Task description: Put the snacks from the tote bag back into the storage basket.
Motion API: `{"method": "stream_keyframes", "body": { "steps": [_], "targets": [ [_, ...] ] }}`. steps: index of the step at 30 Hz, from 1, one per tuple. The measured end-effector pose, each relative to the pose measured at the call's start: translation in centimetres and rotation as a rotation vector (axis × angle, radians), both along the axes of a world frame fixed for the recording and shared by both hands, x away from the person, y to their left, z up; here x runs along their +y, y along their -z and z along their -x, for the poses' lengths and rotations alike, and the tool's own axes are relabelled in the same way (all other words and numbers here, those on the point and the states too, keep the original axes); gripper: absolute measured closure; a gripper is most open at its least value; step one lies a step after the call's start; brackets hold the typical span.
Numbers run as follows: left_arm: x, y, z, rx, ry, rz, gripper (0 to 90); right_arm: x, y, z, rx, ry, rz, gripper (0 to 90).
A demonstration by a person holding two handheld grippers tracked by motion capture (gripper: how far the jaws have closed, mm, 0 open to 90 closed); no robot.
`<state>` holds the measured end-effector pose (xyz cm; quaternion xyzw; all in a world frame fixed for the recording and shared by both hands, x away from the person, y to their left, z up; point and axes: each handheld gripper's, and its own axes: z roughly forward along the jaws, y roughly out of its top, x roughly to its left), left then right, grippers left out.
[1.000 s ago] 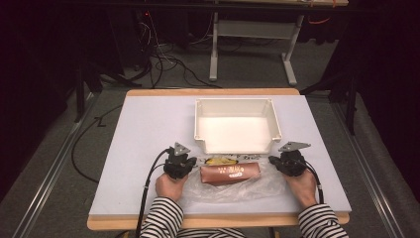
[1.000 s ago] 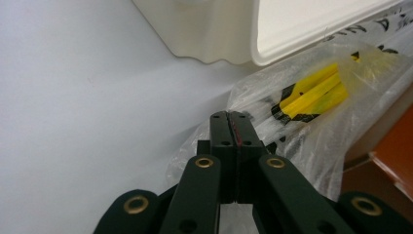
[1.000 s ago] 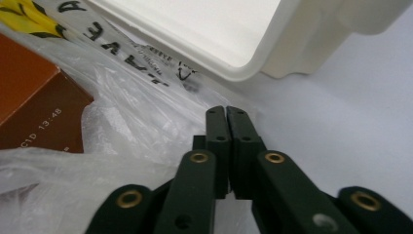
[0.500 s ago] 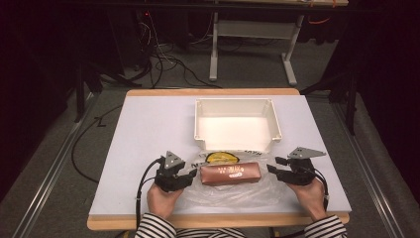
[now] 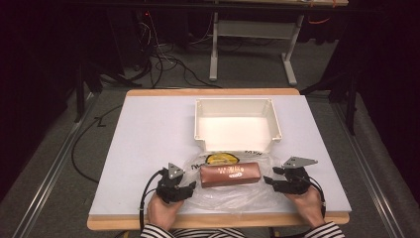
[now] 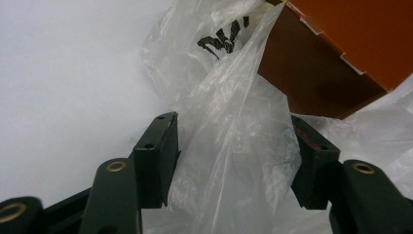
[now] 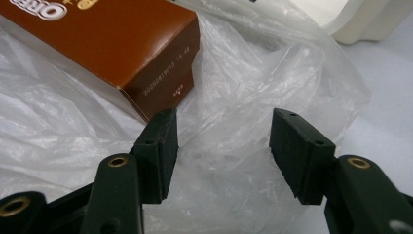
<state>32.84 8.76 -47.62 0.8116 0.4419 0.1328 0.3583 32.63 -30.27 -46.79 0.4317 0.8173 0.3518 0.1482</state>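
Observation:
A brown biscuit box [image 5: 230, 174] lies on a crumpled clear plastic bag [image 5: 233, 197] near the table's front edge. My left gripper [image 5: 190, 186] sits at the bag's left end and its jaws have just been opening. In the left gripper view a loose fold of the bag [image 6: 234, 122] stands between the parted jaws of the left gripper [image 6: 234, 161], unpinched, with the box [image 6: 311, 73] beyond. My right gripper [image 5: 267, 181] is at the bag's right end, its jaws also just opening. In the right gripper view the right gripper [image 7: 224, 151] gapes over the bag [image 7: 253, 83], just short of the box [image 7: 112, 39].
A white empty tray [image 5: 236, 101] stands just behind the bag at mid-table; its corner [image 7: 360, 19] appears in the right gripper view. The bag bears a yellow and black print [image 5: 221, 158]. The white tabletop [image 5: 148, 134] stretches bare to the left.
Both grippers have opened and let go of the bag's ends. Both hands have drawn back toward the table's front edge. The box and bag stay where they were.

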Motion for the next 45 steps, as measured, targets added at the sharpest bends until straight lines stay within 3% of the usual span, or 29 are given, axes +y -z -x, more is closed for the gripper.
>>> {"method": "stream_keyframes", "body": {
  "steps": [4, 8, 11, 14, 16, 18, 20, 22, 23, 25, 28, 32, 35, 38, 45],
  "targets": [
    [-0.3, -0.1, -0.1, -0.019, 0.009, -0.060, 48.5, 0.1, 0.5, -0.1, -0.001, -0.010, 0.039, 49.5],
    [-0.4, -0.1, 0.0, -0.025, 0.002, -0.071, 54.0, 0.4, 0.7, 0.1, -0.038, -0.027, 0.070, 56.6],
    [-0.3, -0.2, -0.1, -0.026, 0.020, -0.077, 65.4, 0.6, 0.6, 0.2, -0.033, -0.052, 0.084, 66.8],
    [-0.2, -0.6, -0.5, -0.018, 0.064, -0.115, 81.4, 0.9, 0.4, 0.1, -0.038, -0.074, 0.108, 78.5],
    [0.1, -0.7, -0.8, -0.019, 0.067, -0.120, 86.3, 0.9, 0.4, 0.1, -0.049, -0.077, 0.122, 83.5],
    [0.8, -0.8, -1.1, -0.045, 0.041, -0.123, 88.3, 0.5, 0.4, 0.1, -0.065, -0.061, 0.144, 86.4],
    [1.5, -1.0, -1.5, -0.060, 0.024, -0.095, 89.0, -0.4, 0.3, 0.1, -0.074, -0.033, 0.146, 87.8],
    [1.3, -1.1, -1.8, -0.085, 0.030, -0.124, 89.1, -1.0, 0.3, 0.0, -0.076, -0.024, 0.129, 88.1],
    [1.1, -1.1, -2.0, -0.099, 0.031, -0.148, 89.2, -1.0, 0.3, 0.0, -0.081, -0.024, 0.143, 88.1],
    [1.0, -1.0, -2.4, -0.104, 0.028, -0.155, 89.3, -1.0, 0.4, -0.1, -0.088, -0.020, 0.168, 88.3],
    [1.4, -0.3, -3.4, -0.080, 0.012, -0.110, 89.2, -1.5, 0.6, -0.4, -0.092, -0.006, 0.140, 88.2],
    [1.5, -0.1, -3.5, -0.062, 0.004, -0.059, 88.2, -1.5, 0.6, -0.4, -0.086, 0.007, 0.134, 86.6],
    [2.2, -0.6, -3.1, -0.072, 0.005, 0.000, 80.3, -1.6, 0.5, -0.3, -0.080, 0.027, 0.105, 76.7],
    [2.7, -1.4, -2.7, -0.085, -0.006, 0.070, 68.7, -1.8, 0.2, -0.1, -0.078, 0.033, 0.046, 68.3],
    [2.8, -2.9, -2.0, -0.128, -0.028, 0.154, 55.6, -1.5, -1.6, 0.4, -0.117, 0.030, -0.049, 56.7]
  ]
}}
